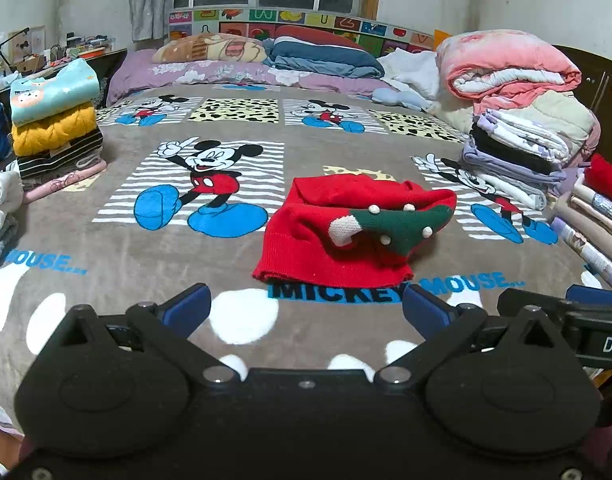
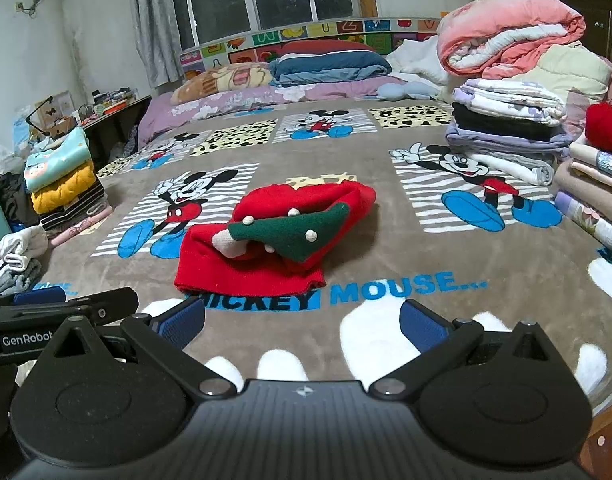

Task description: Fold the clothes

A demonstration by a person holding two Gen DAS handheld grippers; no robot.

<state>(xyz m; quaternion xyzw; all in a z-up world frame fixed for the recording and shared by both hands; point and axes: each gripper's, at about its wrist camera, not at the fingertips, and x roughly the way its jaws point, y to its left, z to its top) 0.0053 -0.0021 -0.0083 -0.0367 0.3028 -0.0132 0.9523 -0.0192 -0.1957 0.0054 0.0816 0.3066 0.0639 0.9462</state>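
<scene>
Sweater: the red sweater (image 1: 338, 236) lies half folded in the middle of the blanket (image 1: 146, 264), with its green tree patch (image 2: 294, 232) turned up on top.
Left gripper (image 1: 304, 308): jaws spread wide, holding nothing, near the hem.
Right gripper (image 2: 302, 320): also spread and empty.
Handling: a soft, light knit, I think; it will sag and stretch.
Where to hold: probably the ribbed hem corners, one for each gripper.

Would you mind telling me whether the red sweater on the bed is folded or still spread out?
Folded: the red sweater lies as a compact doubled bundle on the blanket, its green tree patch on top.
</scene>
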